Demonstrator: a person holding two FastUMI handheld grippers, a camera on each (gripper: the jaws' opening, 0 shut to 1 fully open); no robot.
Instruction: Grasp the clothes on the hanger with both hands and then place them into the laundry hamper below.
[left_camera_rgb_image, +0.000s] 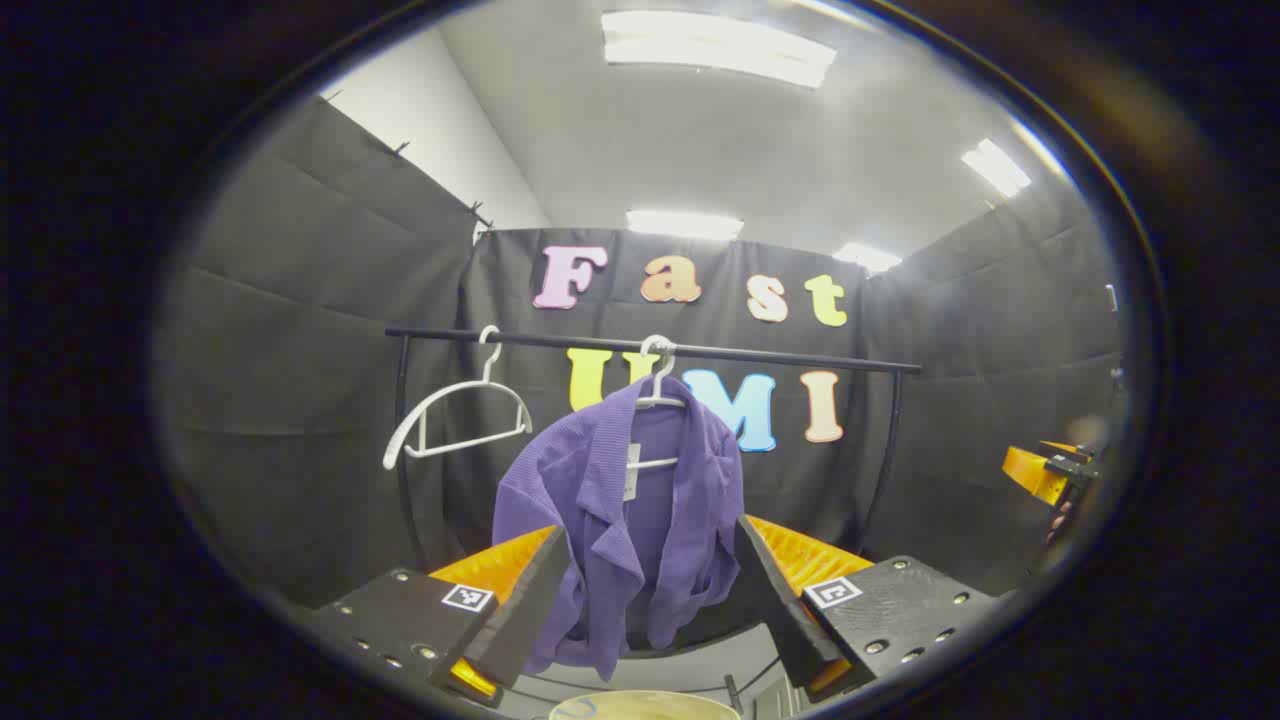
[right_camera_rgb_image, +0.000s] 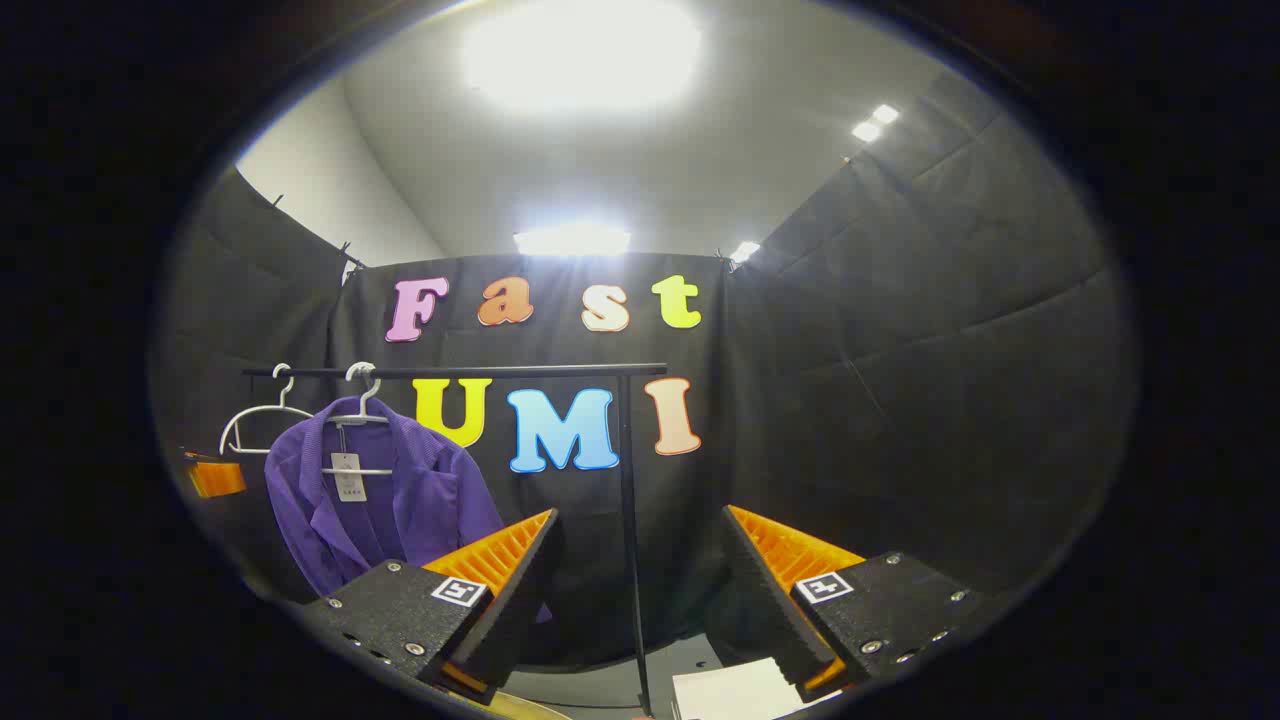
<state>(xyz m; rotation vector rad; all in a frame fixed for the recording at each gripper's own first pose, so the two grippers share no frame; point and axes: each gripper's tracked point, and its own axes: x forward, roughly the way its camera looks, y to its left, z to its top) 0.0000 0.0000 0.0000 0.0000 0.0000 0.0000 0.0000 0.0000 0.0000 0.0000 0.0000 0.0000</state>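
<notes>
A purple shirt (left_camera_rgb_image: 640, 510) hangs on a white hanger (left_camera_rgb_image: 658, 385) from the black rail (left_camera_rgb_image: 760, 354). My left gripper (left_camera_rgb_image: 650, 600) is open in front of it, and the shirt's lower part shows in the gap between the fingers, some way behind them. The pale rim of the laundry hamper (left_camera_rgb_image: 645, 704) shows at the bottom edge. In the right gripper view the shirt (right_camera_rgb_image: 385, 500) hangs at the left on its hanger (right_camera_rgb_image: 362, 400). My right gripper (right_camera_rgb_image: 640, 600) is open, off to the shirt's right, facing the rail's upright post (right_camera_rgb_image: 628, 520).
An empty white hanger (left_camera_rgb_image: 455, 415) hangs to the left of the shirt, also visible as the empty hanger (right_camera_rgb_image: 262, 415). The right gripper (left_camera_rgb_image: 1045, 472) shows at the far right of the left gripper view. A white sheet (right_camera_rgb_image: 735, 692) lies low by the post.
</notes>
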